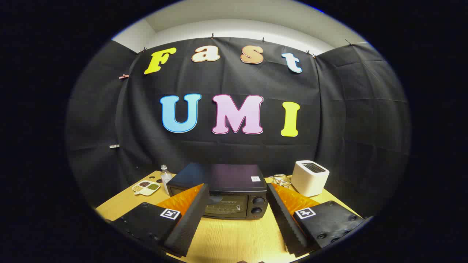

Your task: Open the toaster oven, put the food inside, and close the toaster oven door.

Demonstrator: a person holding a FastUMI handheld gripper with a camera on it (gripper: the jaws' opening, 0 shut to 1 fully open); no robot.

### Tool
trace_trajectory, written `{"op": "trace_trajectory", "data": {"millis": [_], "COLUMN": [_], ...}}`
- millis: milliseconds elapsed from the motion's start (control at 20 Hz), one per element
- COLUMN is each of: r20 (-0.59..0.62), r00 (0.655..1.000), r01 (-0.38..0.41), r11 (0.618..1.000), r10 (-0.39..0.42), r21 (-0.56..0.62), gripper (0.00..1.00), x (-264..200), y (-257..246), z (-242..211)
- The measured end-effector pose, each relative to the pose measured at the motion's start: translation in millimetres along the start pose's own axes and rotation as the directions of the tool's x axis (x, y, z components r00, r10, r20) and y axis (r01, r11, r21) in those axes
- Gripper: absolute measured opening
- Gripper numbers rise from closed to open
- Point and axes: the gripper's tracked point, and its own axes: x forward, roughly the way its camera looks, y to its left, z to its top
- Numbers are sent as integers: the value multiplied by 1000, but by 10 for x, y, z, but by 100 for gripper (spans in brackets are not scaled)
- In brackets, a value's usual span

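My tongs (236,215) are spread wide and hold nothing, with bare tabletop (234,237) between the two fingers. Straight ahead, framed in that gap, sits the toaster oven (225,195), its door closed and facing me, its long side running across my line of approach. The two knobs (257,205) sit at the door's right. I judge the door comes first. Further left lie a divided dish (146,187) and bottle (165,177); beyond right, a white toaster (310,177).
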Motion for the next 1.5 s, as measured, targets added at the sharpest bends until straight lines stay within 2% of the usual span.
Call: {"op": "trace_trajectory", "data": {"millis": [450, 800, 1500], "r20": [36, 16, -24], "r00": [999, 999, 1000], "r01": [21, 30, -9], "r11": [1000, 1000, 1000], "r10": [-21, -30, 9], "r21": [-3, 0, 0], "gripper": [98, 98, 98], "x": [-81, -75, 237], "y": [-74, -86, 311], "z": [164, 60, 90]}}
